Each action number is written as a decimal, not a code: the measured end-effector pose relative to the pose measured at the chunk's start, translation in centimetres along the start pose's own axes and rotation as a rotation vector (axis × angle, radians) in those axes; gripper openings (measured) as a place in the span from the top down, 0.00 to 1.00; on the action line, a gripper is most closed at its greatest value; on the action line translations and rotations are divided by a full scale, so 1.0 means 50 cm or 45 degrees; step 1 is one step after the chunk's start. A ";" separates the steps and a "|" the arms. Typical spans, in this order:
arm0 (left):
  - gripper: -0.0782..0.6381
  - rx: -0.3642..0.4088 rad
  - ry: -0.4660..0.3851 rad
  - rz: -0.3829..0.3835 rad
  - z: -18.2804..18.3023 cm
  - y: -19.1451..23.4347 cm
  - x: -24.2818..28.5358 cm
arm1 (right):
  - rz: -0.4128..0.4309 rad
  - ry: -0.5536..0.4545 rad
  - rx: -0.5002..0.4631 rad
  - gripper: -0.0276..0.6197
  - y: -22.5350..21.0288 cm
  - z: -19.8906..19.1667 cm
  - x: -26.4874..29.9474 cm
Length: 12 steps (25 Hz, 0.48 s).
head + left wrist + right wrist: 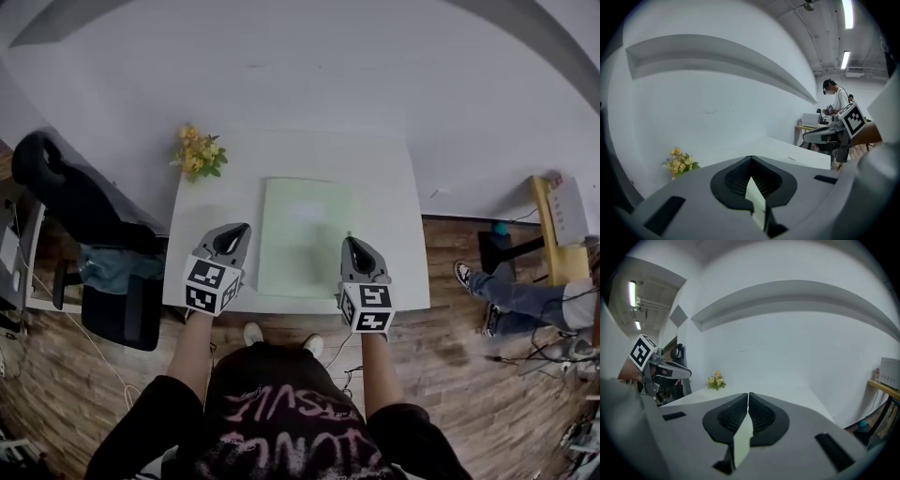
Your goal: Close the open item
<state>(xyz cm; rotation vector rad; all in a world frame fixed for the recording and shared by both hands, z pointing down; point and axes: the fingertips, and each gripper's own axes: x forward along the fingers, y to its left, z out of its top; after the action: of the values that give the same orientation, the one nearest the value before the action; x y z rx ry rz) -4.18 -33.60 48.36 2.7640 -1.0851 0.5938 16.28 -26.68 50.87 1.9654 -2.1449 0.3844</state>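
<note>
A pale green folder lies flat in the middle of the white table, showing as one plain rectangle. My left gripper hovers over the table's front left, just left of the folder. Its jaws meet at the tips with nothing gripped. My right gripper hangs at the folder's front right edge, and its jaws are also closed tip to tip. Each gripper shows in the other's view: the right gripper and the left gripper.
A small bunch of yellow flowers stands at the table's back left corner. A black office chair is to the left. At right stand a wooden stand with a white box and a seated person's legs. A white wall backs the table.
</note>
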 end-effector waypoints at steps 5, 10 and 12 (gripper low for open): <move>0.87 -0.023 -0.074 0.089 0.032 0.052 -0.051 | 0.055 -0.036 -0.033 0.92 0.045 0.044 0.028; 0.87 -0.042 -0.148 0.163 0.067 0.101 -0.096 | 0.091 -0.075 -0.063 0.92 0.072 0.089 0.047; 0.87 -0.051 -0.182 0.186 0.081 0.117 -0.113 | 0.099 -0.091 -0.068 0.92 0.081 0.105 0.051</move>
<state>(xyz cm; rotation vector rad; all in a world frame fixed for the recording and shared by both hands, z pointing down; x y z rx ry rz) -10.62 -35.31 42.20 2.7450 -1.3229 0.3898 12.13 -30.50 46.55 1.8990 -2.2560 0.2702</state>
